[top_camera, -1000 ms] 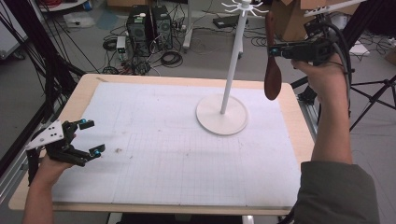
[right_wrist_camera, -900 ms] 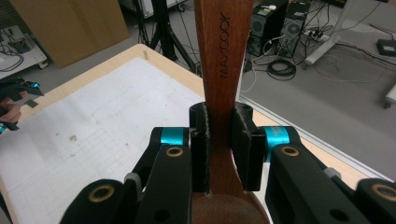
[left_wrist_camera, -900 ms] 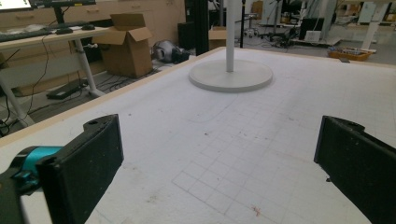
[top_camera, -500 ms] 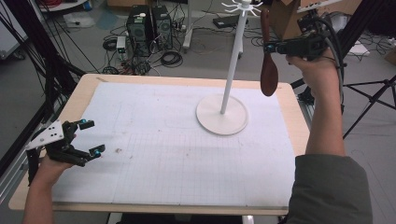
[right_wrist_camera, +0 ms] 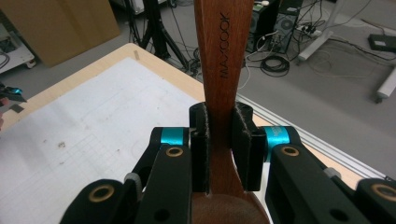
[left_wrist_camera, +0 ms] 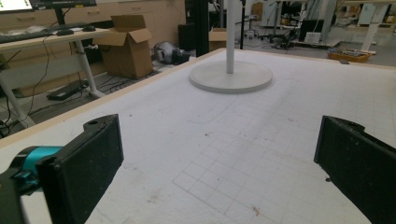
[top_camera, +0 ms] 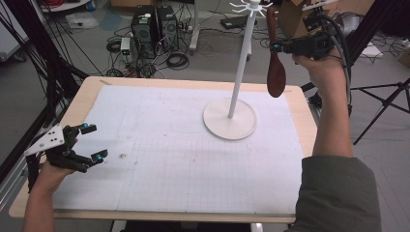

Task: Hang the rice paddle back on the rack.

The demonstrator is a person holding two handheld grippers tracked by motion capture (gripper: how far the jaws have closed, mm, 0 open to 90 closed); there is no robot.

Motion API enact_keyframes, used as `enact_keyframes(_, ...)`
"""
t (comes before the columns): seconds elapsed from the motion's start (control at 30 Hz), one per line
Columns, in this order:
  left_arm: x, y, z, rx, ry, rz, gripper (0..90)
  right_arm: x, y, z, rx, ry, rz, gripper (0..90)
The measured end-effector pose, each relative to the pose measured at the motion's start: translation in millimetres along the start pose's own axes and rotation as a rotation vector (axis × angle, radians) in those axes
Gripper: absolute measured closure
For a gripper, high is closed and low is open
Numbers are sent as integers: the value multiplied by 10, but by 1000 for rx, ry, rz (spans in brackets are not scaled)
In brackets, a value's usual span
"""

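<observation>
the right gripper (top_camera: 276, 47) is raised above the far right corner of the desk (top_camera: 87, 99), clamped on the handle of a brown wooden spoon (top_camera: 275, 72) that hangs bowl-down just beside the top of the white rack (top_camera: 240, 67). the rack's round base (top_camera: 229, 119) rests on the white gridded mat (top_camera: 169, 159). the left gripper (top_camera: 92, 141) sits low at the mat's near left edge, jaws apart and holding nothing.

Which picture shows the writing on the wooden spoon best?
The right gripper view: the wooden spoon fills it up close, so MAYCOOK reads clearly. The high view shows the whole spoon hanging from the right gripper, too small to read.
</observation>
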State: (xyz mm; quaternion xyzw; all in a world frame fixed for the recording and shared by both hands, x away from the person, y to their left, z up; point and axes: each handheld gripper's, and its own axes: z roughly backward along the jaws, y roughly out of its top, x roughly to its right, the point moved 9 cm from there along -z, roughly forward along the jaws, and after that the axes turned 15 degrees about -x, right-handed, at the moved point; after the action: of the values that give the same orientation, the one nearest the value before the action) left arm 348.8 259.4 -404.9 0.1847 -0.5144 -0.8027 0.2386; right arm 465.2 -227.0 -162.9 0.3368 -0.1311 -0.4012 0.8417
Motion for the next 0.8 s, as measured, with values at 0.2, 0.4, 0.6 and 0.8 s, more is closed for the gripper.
enact_keyframes(0.2, -4, -6, 3, -2, 1, 1, 18, 17, 11, -30, -6, 2, -6, 788)
enact_keyframes(0.4, -5, -17, -4, -5, 0, 3, 18, 35, 18, -59, -9, 2, -4, 788)
enact_keyframes(0.6, -11, -25, -6, -7, 2, 4, 18, 61, 17, -89, -12, 3, -9, 788)
enact_keyframes(0.8, -13, -31, -2, -9, 2, 4, 18, 82, 23, -123, -12, 4, -14, 787)
